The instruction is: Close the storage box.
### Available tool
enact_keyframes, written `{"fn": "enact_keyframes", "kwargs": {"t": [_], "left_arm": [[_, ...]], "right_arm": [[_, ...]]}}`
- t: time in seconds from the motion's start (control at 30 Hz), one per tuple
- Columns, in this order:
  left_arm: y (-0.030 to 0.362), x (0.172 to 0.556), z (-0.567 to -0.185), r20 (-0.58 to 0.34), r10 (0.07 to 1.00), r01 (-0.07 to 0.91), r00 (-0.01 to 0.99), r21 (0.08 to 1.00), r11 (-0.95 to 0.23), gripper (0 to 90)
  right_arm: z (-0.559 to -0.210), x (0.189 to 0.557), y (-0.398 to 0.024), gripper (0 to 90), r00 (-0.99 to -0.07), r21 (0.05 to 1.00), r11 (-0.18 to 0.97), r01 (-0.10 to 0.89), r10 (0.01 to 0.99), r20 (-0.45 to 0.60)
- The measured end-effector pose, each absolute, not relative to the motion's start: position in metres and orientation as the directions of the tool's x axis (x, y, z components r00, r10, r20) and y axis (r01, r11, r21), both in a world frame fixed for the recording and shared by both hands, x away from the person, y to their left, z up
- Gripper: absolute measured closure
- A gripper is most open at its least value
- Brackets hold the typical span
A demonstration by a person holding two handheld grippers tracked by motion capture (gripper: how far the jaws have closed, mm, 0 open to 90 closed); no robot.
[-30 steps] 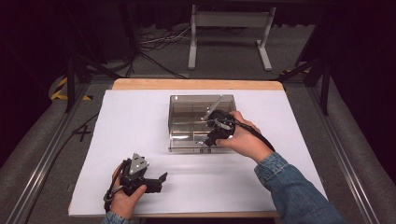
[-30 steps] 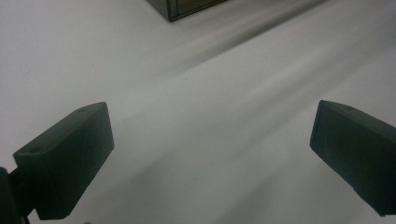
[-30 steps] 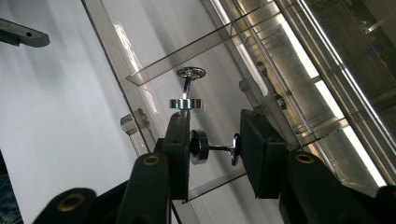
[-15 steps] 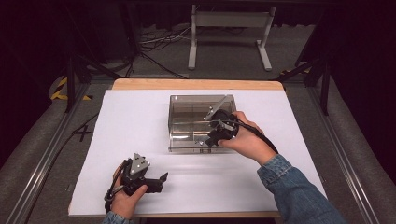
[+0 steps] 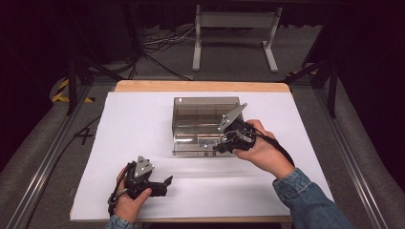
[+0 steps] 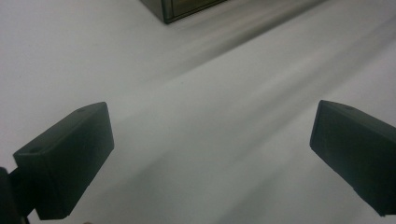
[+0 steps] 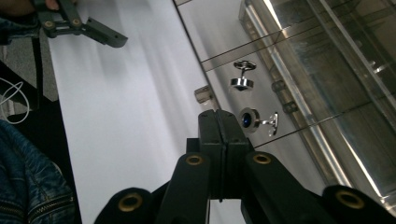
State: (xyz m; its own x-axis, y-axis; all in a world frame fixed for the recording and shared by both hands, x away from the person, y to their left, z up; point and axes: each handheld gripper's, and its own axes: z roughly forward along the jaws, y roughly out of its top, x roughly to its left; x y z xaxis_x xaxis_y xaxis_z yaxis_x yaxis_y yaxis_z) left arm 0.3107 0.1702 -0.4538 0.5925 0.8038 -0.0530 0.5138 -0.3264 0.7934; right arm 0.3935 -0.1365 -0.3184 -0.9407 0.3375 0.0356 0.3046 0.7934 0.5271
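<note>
A smoky clear box (image 5: 205, 99) with dividers sits mid-table on the white cover. Two silver cufflinks lie inside it, one plain (image 7: 243, 83) and one with a dark blue face (image 7: 254, 120). My right gripper (image 5: 217, 149) is at the box's front right corner, tilted down, jaws pressed together with nothing visible between them. In the right gripper view its tips (image 7: 218, 114) hover just beside the blue-faced cufflink, over the box's front wall. My left gripper (image 5: 168, 180) rests low at the front left, open wide (image 6: 210, 154) over bare white cover, well clear of the box corner (image 6: 187, 7).
A small clasp (image 7: 203, 93) sits on the box's front wall. The left gripper (image 7: 109, 39) shows far off in the right gripper view. The white cover (image 5: 143, 129) spreads around the box; a metal stand (image 5: 234, 28) and cables lie on the floor beyond the table.
My right gripper has drifted a little toward the box's front edge and lower. The left gripper has barely moved.
</note>
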Motion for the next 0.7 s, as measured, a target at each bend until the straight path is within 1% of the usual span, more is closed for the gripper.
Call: {"fn": "enact_keyframes", "kwargs": {"t": [0.4,0.7], "left_arm": [[0.173,0.309,-0.453,-0.055,0.812,0.518,0.581,0.795,-0.317,0.3],[0.174,0.308,-0.453,-0.055,0.813,0.522,0.580,0.791,-0.319,0.3]], "right_arm": [[-0.327,0.379,-0.139,90.0,-0.950,0.537,0.793,0.289,0.308,0.056],[-0.339,0.376,-0.138,90.0,-0.953,0.512,0.811,0.284,0.298,0.057]]}}
